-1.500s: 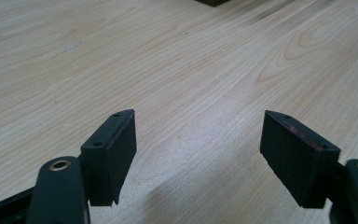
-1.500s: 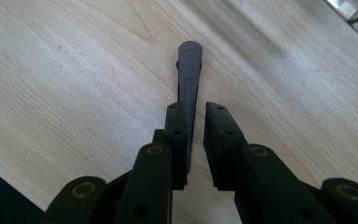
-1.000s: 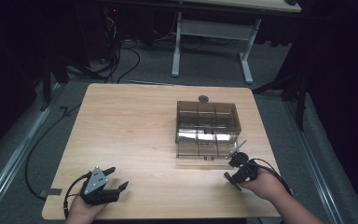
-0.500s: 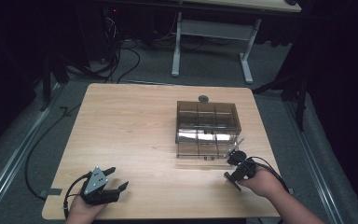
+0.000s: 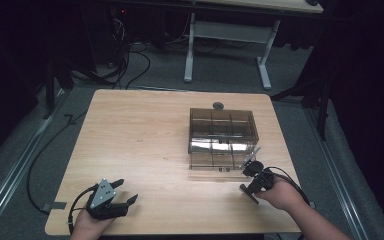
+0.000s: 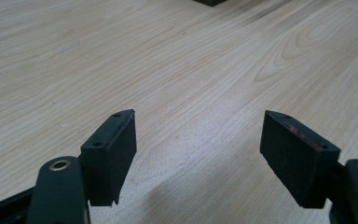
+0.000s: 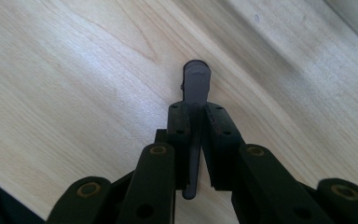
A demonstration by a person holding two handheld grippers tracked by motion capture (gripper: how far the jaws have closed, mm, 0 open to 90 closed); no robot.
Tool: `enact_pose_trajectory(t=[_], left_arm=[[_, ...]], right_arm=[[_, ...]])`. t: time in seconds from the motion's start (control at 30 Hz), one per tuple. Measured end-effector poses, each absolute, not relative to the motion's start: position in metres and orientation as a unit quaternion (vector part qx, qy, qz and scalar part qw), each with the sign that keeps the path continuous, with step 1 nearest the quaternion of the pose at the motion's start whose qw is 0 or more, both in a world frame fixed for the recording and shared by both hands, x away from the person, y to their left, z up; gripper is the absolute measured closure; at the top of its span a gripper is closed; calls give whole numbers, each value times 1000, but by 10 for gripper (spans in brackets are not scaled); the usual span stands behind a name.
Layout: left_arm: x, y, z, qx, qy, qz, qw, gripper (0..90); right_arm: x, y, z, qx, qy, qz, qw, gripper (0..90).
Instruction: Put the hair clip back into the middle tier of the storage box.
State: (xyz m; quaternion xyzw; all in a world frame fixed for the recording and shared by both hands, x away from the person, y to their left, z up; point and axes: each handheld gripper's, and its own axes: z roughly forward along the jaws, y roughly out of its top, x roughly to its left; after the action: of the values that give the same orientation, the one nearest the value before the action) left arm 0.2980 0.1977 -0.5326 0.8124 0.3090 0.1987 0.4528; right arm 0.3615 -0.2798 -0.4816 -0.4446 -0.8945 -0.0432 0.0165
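Your work surface is a light wooden table (image 5: 145, 145) with visible grain, standing on grey carpet in a dark room. Behind it you see the white legs of a second table (image 5: 230, 35), and several black cables (image 5: 130, 65) lie on the floor at the rear left. Count the items on the table: one smoky transparent box (image 5: 222, 137) with a gridded top, right of centre, and one small dark round knob (image 5: 218, 105) just behind that box near the far edge. You hold two grippers, one in each hand. Your left gripper (image 6: 198, 149) rests at the near left corner of the table, well apart from the box; its jaws are spread wide with nothing between them, and bare wood shows in the gap. Your right gripper (image 7: 196, 140) sits at the near right, just in front of the box's near right corner. Its jaws have just been closing and now clamp one thin, flat, dark grey strip (image 7: 196, 88) that stands on edge between the pads, its rounded end projecting beyond the jaw tips above the wood. In the high view, a thin pale piece (image 5: 254, 152) at that gripper slants up towards the box's corner; whether it touches the box you cannot tell.
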Motion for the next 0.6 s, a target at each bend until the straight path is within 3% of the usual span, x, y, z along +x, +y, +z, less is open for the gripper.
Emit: enact_pose_trajectory(t=[0.6], left_arm=[[298,198,-533,812,309,199,453,274]], right_arm=[[365,-274,-450,-441,-895,-57,11,818]])
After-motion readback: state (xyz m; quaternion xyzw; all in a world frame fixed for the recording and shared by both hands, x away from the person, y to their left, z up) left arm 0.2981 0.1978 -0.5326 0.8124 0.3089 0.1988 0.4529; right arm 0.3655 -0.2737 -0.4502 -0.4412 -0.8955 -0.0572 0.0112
